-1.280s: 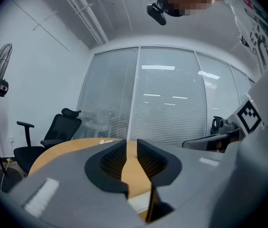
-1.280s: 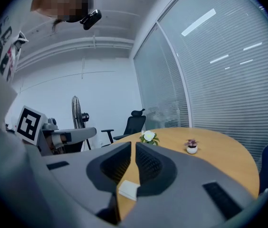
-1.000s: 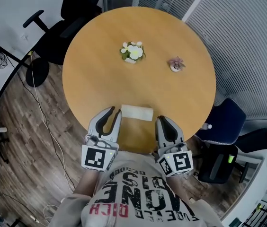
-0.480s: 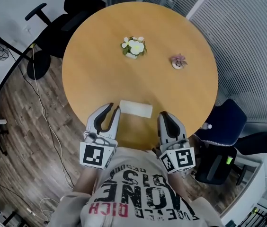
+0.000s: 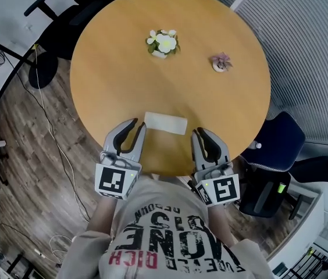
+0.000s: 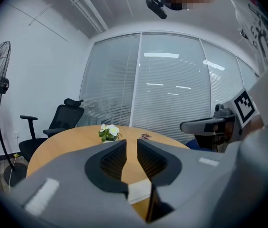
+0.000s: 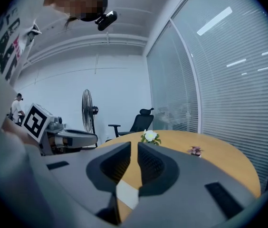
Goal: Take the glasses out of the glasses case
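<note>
A closed white glasses case (image 5: 165, 122) lies on the round wooden table (image 5: 117, 68), near its front edge. My left gripper (image 5: 136, 124) hovers just left of the case, its jaws a narrow gap apart with nothing between them. My right gripper (image 5: 199, 131) sits just right of the case, shut and empty. In the left gripper view the case (image 6: 138, 191) shows low behind the left gripper (image 6: 131, 144). In the right gripper view the case (image 7: 127, 194) also peeks below the right gripper (image 7: 134, 146). No glasses are visible.
A pot of white flowers (image 5: 163, 42) and a small pink plant (image 5: 220, 62) stand at the far side of the table. A black office chair (image 5: 59, 22) is at the back left, a blue chair (image 5: 280, 141) at the right, and a cable (image 5: 47, 127) runs over the wooden floor.
The head view has shifted, so the table and case sit higher in the picture. My left gripper has sunk slightly beside the case. Neither gripper has touched the case.
</note>
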Available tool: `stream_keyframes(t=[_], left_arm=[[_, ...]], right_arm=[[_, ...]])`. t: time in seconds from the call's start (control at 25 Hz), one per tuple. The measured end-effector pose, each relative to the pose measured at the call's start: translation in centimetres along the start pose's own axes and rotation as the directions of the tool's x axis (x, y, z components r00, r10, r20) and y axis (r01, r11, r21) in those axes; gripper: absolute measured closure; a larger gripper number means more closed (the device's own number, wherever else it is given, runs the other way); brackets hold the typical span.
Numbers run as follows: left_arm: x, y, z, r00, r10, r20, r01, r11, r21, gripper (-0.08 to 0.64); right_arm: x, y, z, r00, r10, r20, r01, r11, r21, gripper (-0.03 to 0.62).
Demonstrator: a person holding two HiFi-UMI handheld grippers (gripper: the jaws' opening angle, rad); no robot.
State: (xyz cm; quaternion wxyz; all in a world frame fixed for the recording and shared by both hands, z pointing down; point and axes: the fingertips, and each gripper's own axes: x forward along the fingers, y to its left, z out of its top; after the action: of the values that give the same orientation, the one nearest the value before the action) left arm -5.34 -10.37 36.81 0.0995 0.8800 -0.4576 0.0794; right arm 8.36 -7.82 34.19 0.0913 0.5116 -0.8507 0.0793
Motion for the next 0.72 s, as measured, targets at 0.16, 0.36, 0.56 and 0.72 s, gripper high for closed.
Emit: stream_keyframes(t=[0.16, 0.36, 0.56, 0.72], left_arm=[[0.7, -0.2, -2.5, 0.997, -0.021, -0.068, 0.023, 1.000, 0.017, 0.466], [1.8, -0.4, -6.0, 0.986, -0.056, -0.158, 0.070, 0.994, 0.086, 0.428], [2.4, -0.5, -9.9, 0.965, -0.060, -0.257, 0.100, 0.984, 0.145, 0.427], [2.7, -0.5, -13.6, 0.934, -0.065, -0.351, 0.121, 0.983, 0.140, 0.411]], right_arm=[[0.8, 0.2, -1.9, 0.998, 0.031, -0.060, -0.035, 0.998, -0.058, 0.568], [1.9, 0.3, -5.2, 0.985, 0.064, -0.160, -0.087, 0.986, -0.140, 0.537], [2.8, 0.2, -8.5, 0.966, 0.068, -0.251, -0.120, 0.973, -0.199, 0.500], [3.6, 0.3, -10.5, 0.950, 0.075, -0.302, -0.148, 0.963, -0.226, 0.476]])
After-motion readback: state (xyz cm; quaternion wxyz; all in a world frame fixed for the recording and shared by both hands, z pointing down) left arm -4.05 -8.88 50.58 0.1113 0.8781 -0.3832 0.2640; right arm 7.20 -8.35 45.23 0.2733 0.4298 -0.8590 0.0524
